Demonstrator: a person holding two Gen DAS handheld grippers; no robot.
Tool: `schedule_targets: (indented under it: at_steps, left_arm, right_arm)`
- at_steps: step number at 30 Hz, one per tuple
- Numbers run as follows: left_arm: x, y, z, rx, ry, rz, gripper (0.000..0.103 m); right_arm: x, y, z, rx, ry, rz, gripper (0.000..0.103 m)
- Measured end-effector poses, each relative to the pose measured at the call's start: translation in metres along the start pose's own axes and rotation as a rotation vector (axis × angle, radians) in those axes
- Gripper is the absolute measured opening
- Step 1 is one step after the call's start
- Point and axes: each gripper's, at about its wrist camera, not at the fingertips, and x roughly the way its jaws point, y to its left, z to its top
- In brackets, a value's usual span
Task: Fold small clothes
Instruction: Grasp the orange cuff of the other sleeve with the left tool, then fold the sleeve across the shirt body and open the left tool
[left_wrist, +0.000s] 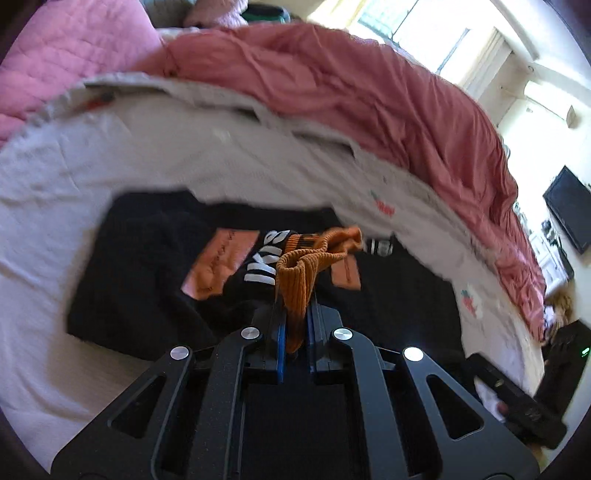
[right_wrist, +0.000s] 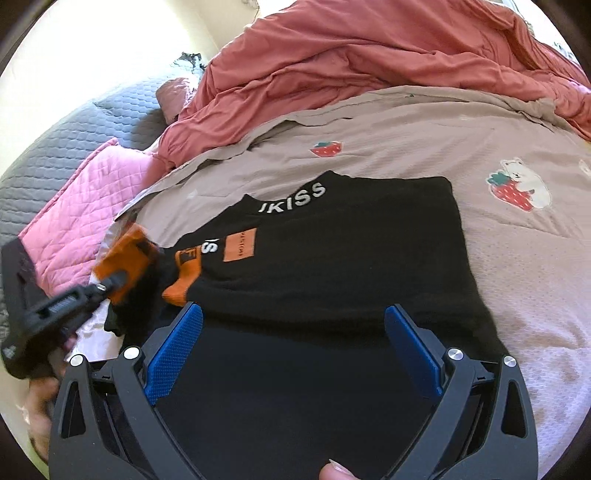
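Two grippers over one black sweater (right_wrist: 332, 266) spread flat on a pinkish-grey strawberry-print sheet (right_wrist: 517, 258). In the right wrist view the sweater's long axis runs from just under the right gripper (right_wrist: 293, 343) away toward its collar, which points to the far side of the bed; white lettering on the collar (right_wrist: 295, 197) reads "JKISS". An orange patch (right_wrist: 240, 244) sits on the chest, ahead and left of that gripper.

Right gripper: jaws spread wide, blue pads (right_wrist: 173, 354) apart, nothing between them; black fabric lies directly below and ahead. Whether the fingertips touch the cloth cannot be told. A thumb tip (right_wrist: 338, 472) shows at the bottom edge.

Left gripper (left_wrist: 293, 317): clenched on the ribbed orange cuff (left_wrist: 299, 280) of a sleeve, the cuff standing up out of the closed pads. From the right wrist view this gripper sits at far left, blurred, holding the orange cuff just beside the sweater's left edge.

Beyond the sweater, far from both grippers, a rumpled red duvet (right_wrist: 369, 55); a pink quilted pillow (right_wrist: 74, 221) lies left.
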Motion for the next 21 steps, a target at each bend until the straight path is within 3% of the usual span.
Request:
schedule_targets:
  at_steps: [6,13,17,21]
  left_arm:
    - [0.025,0.0,-0.026,0.096,0.086,-0.001,0.007]
    - [0.015,-0.007,-0.035,0.154,0.123,-0.095,0.035]
    - [-0.001,0.0,-0.026,0.136,0.059,-0.074,0.037]
    - [-0.014,0.03,-0.011,0.076,-0.016,0.028,0.039]
  right_arm:
    - [0.007,0.0,-0.002,0.007,0.012,0.001,0.098]
    - [0.019,0.022,-0.002,-0.012,0.05,0.058,0.098]
    - [0.028,0.037,0.0,-0.003,0.083,0.121,0.098]
    - [0.044,0.06,-0.002,-0.02,0.134,0.177,0.098]
